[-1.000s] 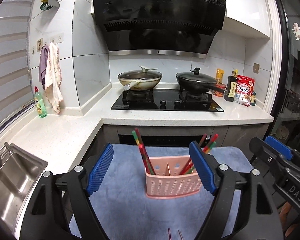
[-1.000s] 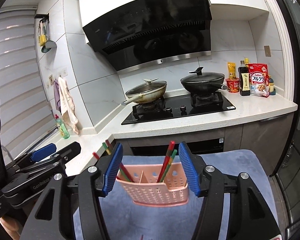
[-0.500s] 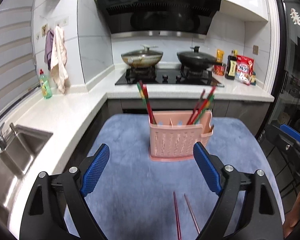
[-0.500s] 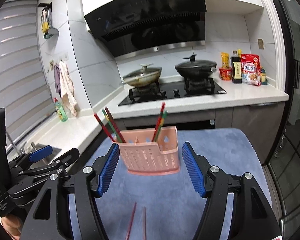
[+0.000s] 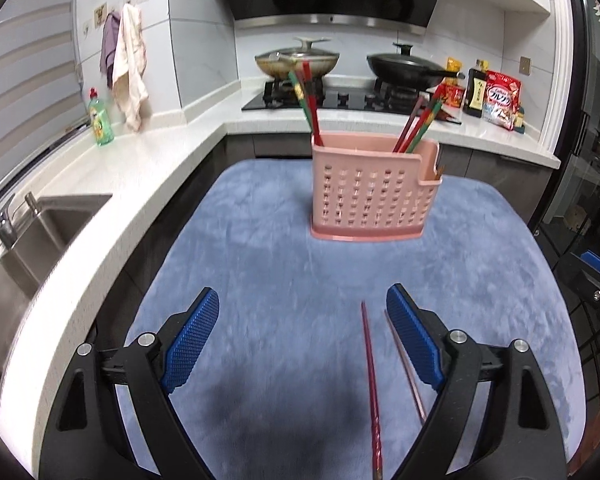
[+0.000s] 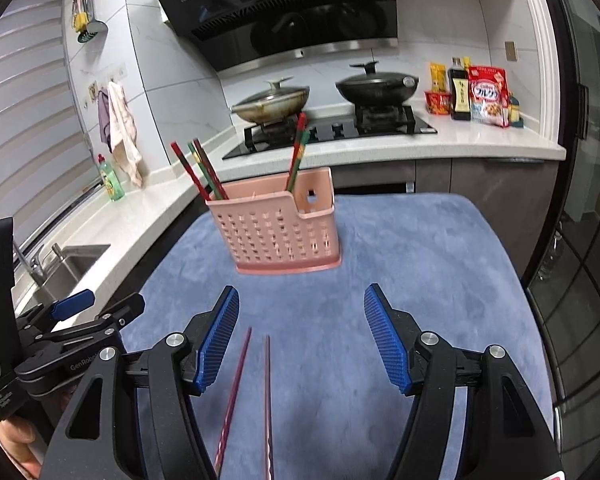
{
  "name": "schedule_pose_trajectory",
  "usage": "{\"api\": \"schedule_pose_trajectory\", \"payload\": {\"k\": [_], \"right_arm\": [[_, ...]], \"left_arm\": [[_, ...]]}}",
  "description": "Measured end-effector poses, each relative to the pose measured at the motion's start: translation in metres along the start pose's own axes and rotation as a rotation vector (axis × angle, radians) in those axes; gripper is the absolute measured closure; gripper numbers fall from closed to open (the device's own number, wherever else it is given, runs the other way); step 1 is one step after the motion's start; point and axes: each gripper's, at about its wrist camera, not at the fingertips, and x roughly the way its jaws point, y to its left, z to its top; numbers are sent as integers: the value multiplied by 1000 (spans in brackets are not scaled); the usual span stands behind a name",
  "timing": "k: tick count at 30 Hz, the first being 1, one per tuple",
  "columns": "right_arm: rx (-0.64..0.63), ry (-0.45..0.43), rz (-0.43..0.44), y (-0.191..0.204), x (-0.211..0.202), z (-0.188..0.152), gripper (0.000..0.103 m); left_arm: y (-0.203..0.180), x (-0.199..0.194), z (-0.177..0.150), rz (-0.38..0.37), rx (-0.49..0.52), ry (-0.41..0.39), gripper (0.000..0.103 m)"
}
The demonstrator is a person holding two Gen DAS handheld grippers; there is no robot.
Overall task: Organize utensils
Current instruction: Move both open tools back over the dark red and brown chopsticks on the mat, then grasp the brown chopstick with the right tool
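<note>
- Worktop (image 5: 148, 160), white, L-shaped, running along the left and far walls; steel sink (image 5: 32, 232) sunk into its left run, black hob (image 5: 340, 98) set in its far run
- Blue mat (image 5: 300, 272), plush, covering the table surface inside the angle of the worktop; carries all the task's items
- Two lidded pans on the hob: pale wok (image 6: 272, 102) on the left burner, black wok (image 6: 378, 86) on the right
- Pink caddy (image 5: 370, 194), perforated plastic, upright, near the far edge of the mat at about its middle; divided inside, with a lower notch at its right end
- Chopsticks in the caddy (image 5: 310, 104), red and green, in two leaning bunches, one at the left end, one toward the right; the exact compartment cannot be told
- Left gripper (image 5: 304, 344), black frame with blue pads, jaws wide, nothing between the pads; above the near part of the mat
- Right gripper (image 6: 300, 336), same make, jaws moderately wide, gripping nothing; above the near part of the mat
- Two loose chopsticks (image 6: 266, 400), dark red, flat on the mat near its near edge, side by side, slightly apart, tips toward the caddy; seen between the left gripper's fingers close to its right pad, and close to the right gripper's left pad
- Green bottle (image 5: 100, 118) on the left run of the worktop, by the wall
- Groceries (image 6: 486, 96) at the far-right corner of the worktop
</note>
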Motion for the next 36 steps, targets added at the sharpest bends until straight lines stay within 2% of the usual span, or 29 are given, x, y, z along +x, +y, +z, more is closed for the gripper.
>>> {"api": "schedule_pose_trajectory", "payload": {"k": [21,29,36], "right_arm": [[-63,191,17,13,10,-107,41],[-105,252,23,25,16,-140,43],[-98,301,32,25,25,-157,56]], "left_arm": [[18,14,-89,35,-39,156,21],[17,15,-110,20,-42,201,21],[18,18,-121,14,-54,236,21]]}}
